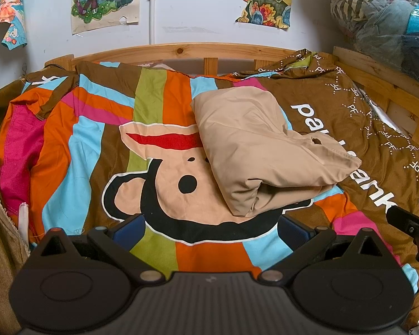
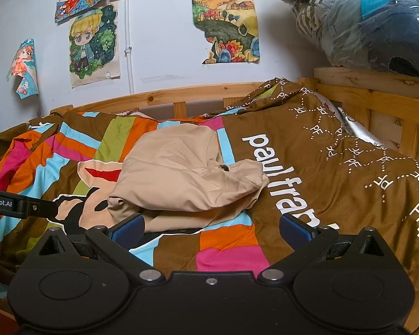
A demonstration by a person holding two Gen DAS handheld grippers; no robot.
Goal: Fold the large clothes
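Both my claws, left claw (image 1: 211, 227) and right claw (image 2: 211, 227), gape wide, empty; folded beige garment (image 1: 262, 150) at frame centre may slump open if snagged.

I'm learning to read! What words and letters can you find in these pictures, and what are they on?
"paul fra": big white letters on the brown bedspread, the rest hidden by the right gripper.
"PF": small white letters repeated across the same bedspread.
"nRobot.AI": on the left gripper's arm, its start cut off.
Wall posters: no readable words.
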